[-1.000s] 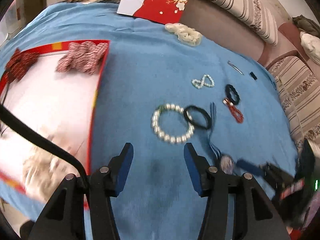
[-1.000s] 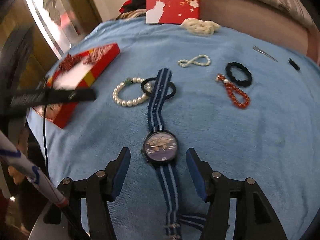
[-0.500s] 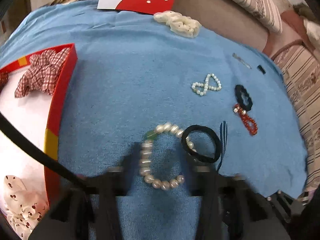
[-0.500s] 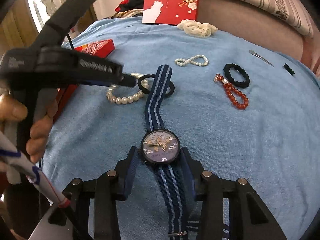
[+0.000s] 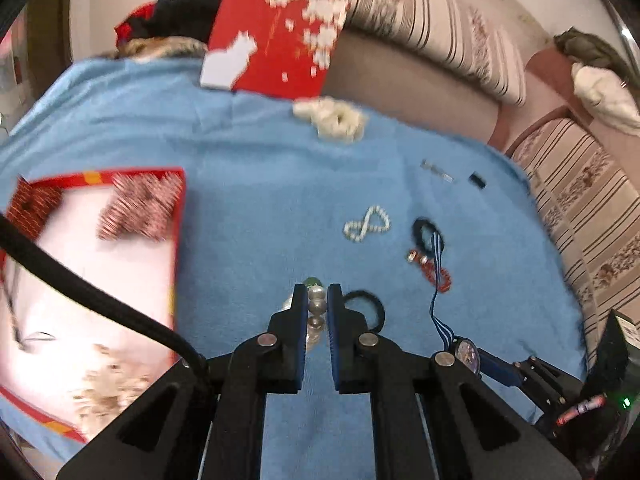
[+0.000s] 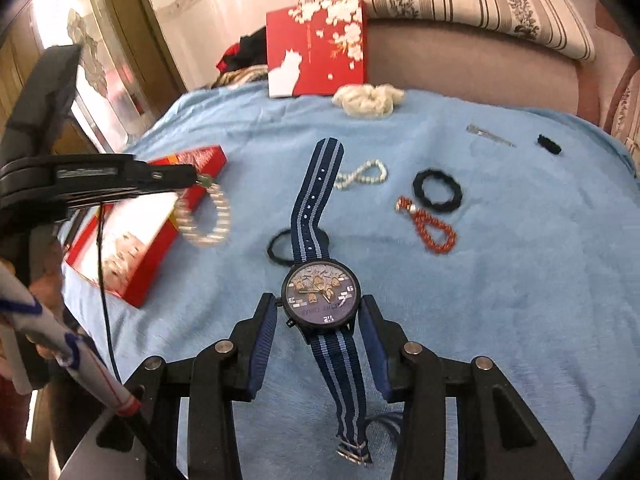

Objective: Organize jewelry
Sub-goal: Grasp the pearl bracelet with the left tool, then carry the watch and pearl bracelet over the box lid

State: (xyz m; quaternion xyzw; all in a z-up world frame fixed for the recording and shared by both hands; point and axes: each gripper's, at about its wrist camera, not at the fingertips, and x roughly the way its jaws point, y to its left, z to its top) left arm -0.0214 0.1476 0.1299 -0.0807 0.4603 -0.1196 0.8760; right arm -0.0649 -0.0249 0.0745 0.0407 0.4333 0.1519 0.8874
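My left gripper (image 5: 317,294) is shut on the pearl bracelet (image 5: 316,308) and holds it lifted above the blue cloth; in the right wrist view the bracelet (image 6: 206,216) hangs from it beside the red box (image 6: 160,224). My right gripper (image 6: 318,308) is shut on the blue-strapped watch (image 6: 321,294) and holds it lifted, its strap (image 6: 316,196) sticking up. The watch also shows in the left wrist view (image 5: 466,352). The red box (image 5: 92,264) lies at the left with checked scrunchies (image 5: 140,208) inside.
On the blue cloth (image 6: 520,280) lie a thin black hair tie (image 6: 280,248), a small pearl loop (image 6: 362,174), a black scrunchie (image 6: 438,190), a red bead bracelet (image 6: 434,228), a hair clip (image 6: 490,136), a cream scrunchie (image 6: 368,100). A red lid (image 6: 318,46) leans on the sofa.
My left gripper closed on the pearl bracelet and lifted it toward the red box. My right gripper closed on the watch and raised it off the cloth.
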